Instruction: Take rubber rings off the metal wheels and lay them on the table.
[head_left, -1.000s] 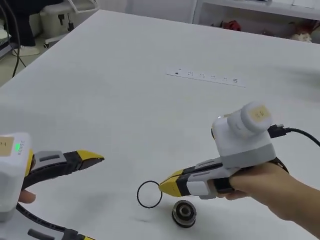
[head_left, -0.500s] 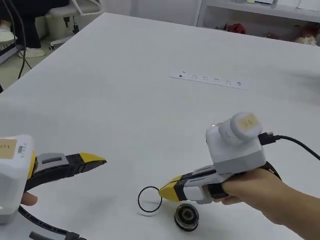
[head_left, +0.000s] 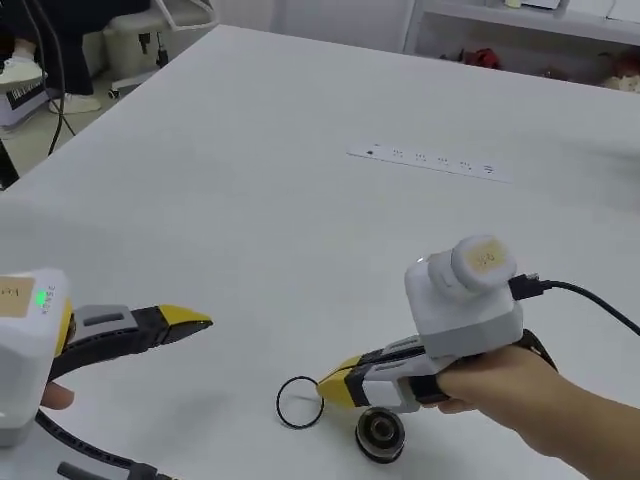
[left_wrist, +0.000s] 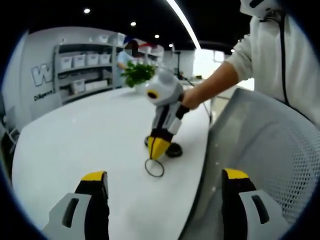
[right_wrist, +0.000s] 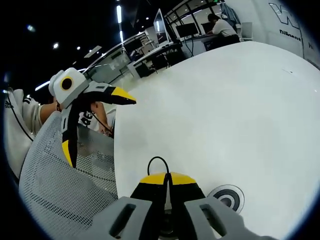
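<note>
Head view: right gripper (head_left: 324, 388) held low over the near part of the white table (head_left: 250, 200), pointing left, jaws closed together. The hand (head_left: 500, 385) wraps its grip from the right, forearm leading off to the near right. Its tips touch the right edge of the rubber ring (head_left: 300, 402), which lies flat. Metal wheel (head_left: 381, 435) just near-right of the ring, apart from it. Left gripper (head_left: 176, 398) at near left, pointing right, jaws spread wide and holding nothing. Power strip (head_left: 430, 160) far off.

Left gripper view: own jaws wide apart, nothing between. Ahead, right gripper (left_wrist: 157, 148) slopes tip-down onto the ring (left_wrist: 154, 167); wheel (left_wrist: 173, 149) beside it.

Right gripper view: jaws closed; ring (right_wrist: 157, 161) arcs out from the tips; cannot tell if its edge is nipped. Wheel (right_wrist: 227, 197) to the right. Left gripper (right_wrist: 97, 125) gapes over a mesh chair back (right_wrist: 60, 190).
</note>
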